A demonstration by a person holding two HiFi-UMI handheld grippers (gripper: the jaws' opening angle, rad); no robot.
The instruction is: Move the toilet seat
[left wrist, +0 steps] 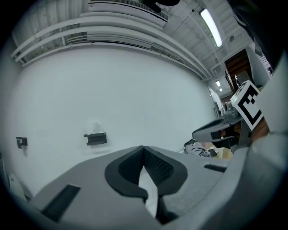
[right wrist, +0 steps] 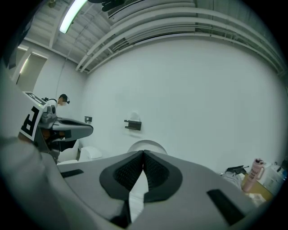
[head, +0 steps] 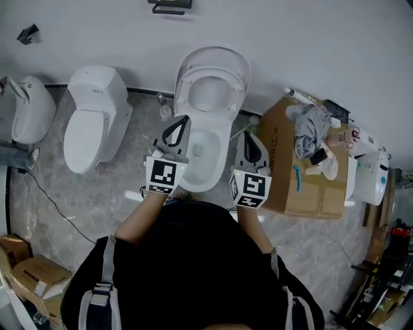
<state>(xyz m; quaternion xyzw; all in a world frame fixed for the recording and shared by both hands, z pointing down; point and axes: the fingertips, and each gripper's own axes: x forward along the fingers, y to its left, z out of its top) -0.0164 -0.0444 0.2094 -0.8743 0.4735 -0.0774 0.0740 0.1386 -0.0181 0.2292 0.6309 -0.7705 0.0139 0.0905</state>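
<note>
In the head view a white toilet (head: pixel 208 169) stands against the wall with its seat and lid (head: pixel 213 80) raised upright. My left gripper (head: pixel 184 120) hovers over the bowl's left rim, my right gripper (head: pixel 248 136) over the right rim. Both are shut with nothing between the jaws. In the left gripper view the left gripper (left wrist: pixel 143 148) points level at the white wall, pads touching. In the right gripper view the right gripper (right wrist: pixel 143 153) is likewise shut, and the top of the raised lid (right wrist: pixel 146 146) shows just beyond its tips.
A second white toilet (head: pixel 93 119) with closed lid stands to the left, another fixture (head: pixel 29 109) further left. A cardboard box (head: pixel 303 167) with cloth and bottles sits right of the toilet. A black wall bracket (head: pixel 170 6) hangs above. A cable (head: pixel 48 196) runs over the floor.
</note>
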